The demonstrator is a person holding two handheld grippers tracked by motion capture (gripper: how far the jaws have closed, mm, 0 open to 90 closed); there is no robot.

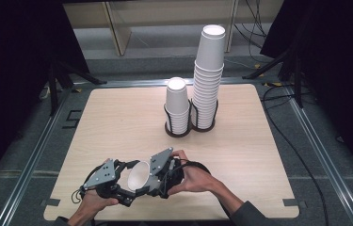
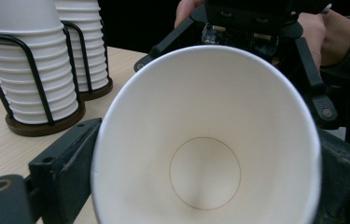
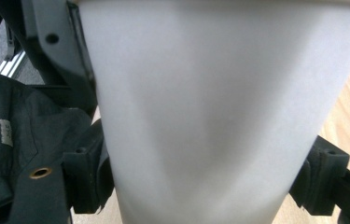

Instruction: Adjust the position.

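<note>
The wooden table [image 1: 117, 122] carries everything, its pale top lying between dark floor and metal rails. At its far side stand two round dark wire holders touching side by side: the right holder [image 1: 205, 126] contains the tall stack of white paper cups [image 1: 209, 70], which rises well above its wire loops, and the left holder [image 1: 178, 131] contains the short stack of the same cups [image 1: 177, 106], about half as high. In the left gripper view both stacks stand at the upper left, nested rim under rim inside the black wire. Near the table's front edge, well apart from the holders, a single white paper cup [image 1: 138, 175] lies on its side between the two grippers (its open mouth faces the left one, and it is empty, with only the ringed bottom visible inside). The right gripper [image 1: 157, 181] has its jaws clamped on the cup's narrow lower wall, one pad on each side, as the right gripper view shows up close. The left gripper [image 1: 122, 190] has its jaws standing at the cup's rim, one on either side; whether the pads actually press on the paper I cannot tell. A hand holds each gripper from the bottom edge.
</note>
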